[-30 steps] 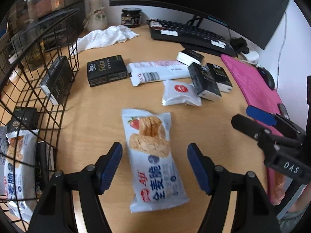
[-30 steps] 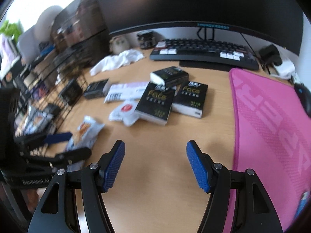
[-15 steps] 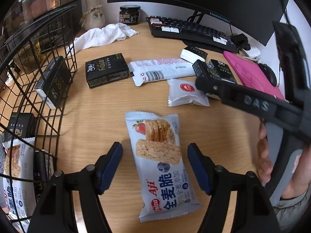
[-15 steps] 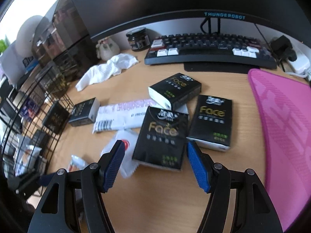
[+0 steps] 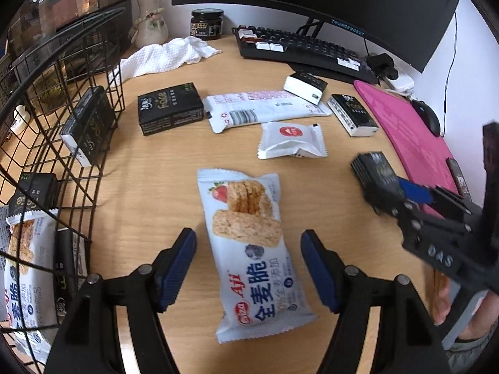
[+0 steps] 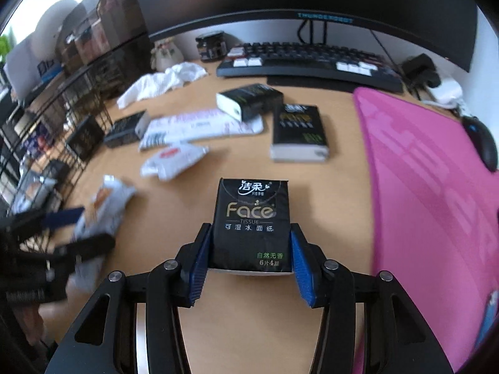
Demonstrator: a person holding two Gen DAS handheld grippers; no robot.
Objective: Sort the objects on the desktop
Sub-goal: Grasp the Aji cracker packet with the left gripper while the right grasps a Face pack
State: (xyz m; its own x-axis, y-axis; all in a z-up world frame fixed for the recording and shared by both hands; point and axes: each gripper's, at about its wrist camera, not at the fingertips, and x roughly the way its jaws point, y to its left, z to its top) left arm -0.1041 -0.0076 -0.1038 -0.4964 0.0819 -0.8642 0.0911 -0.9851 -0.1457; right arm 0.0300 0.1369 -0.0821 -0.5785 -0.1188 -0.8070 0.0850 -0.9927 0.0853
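Observation:
My right gripper (image 6: 249, 261) has a black "Face" tissue pack (image 6: 251, 218) between its blue pads, and its jaws are closing on the pack's sides. The left wrist view shows the same pack (image 5: 372, 171) held above the desk at the right. My left gripper (image 5: 249, 268) stands open low over the desk, a white oat-cracker packet (image 5: 249, 240) lying loose between its fingers. Several more black tissue packs lie farther back (image 5: 170, 109) (image 5: 352, 113) (image 5: 305, 85).
A black wire basket (image 5: 103, 71) at the left holds tissue packs and cracker packets. A long white packet (image 5: 265, 110) and a small white sachet (image 5: 291, 140) lie mid-desk. A pink mat (image 6: 421, 171), mouse (image 6: 482, 143), keyboard (image 6: 312, 65), white cloth (image 5: 165, 57) and jar (image 5: 207, 25) stand behind.
My right gripper reached out to the black tissue packs, closed on one and drew it back off the pile. The left gripper stayed over the cracker packet.

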